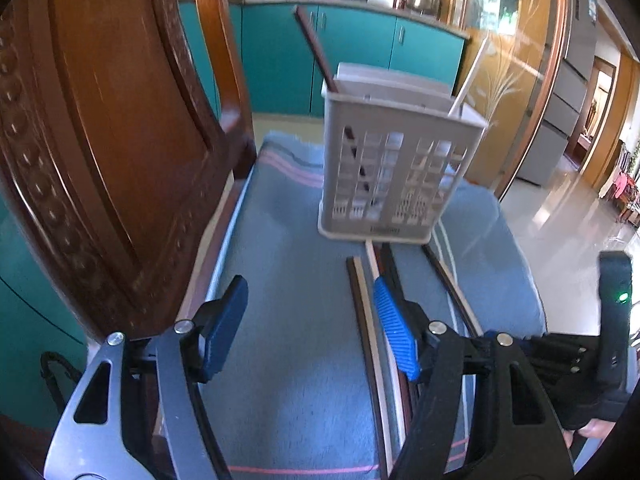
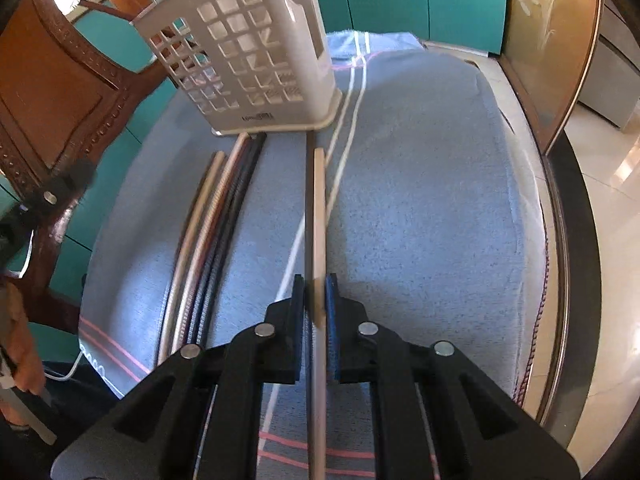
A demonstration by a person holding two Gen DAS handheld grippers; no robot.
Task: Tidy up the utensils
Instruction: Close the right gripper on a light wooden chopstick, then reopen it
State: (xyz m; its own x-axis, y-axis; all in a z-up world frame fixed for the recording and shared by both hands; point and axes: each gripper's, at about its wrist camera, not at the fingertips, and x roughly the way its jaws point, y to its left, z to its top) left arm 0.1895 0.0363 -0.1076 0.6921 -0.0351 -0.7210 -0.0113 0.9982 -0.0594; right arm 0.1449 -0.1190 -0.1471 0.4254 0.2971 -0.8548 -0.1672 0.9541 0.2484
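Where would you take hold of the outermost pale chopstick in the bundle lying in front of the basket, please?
Grip the pale chopstick near its free end by the basket, coming down from above with the jaws across its width. It lies flat on the blue towel at the bundle's outer edge, so one finger probably has open cloth on that side; the other must wedge against its neighbour.

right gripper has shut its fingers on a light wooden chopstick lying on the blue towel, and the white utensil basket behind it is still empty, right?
Not quite: the white utensil basket is not empty. The left wrist view shows a dark chopstick and a white one standing in it. The rest holds: the right gripper is shut on the light wooden chopstick over the blue towel.
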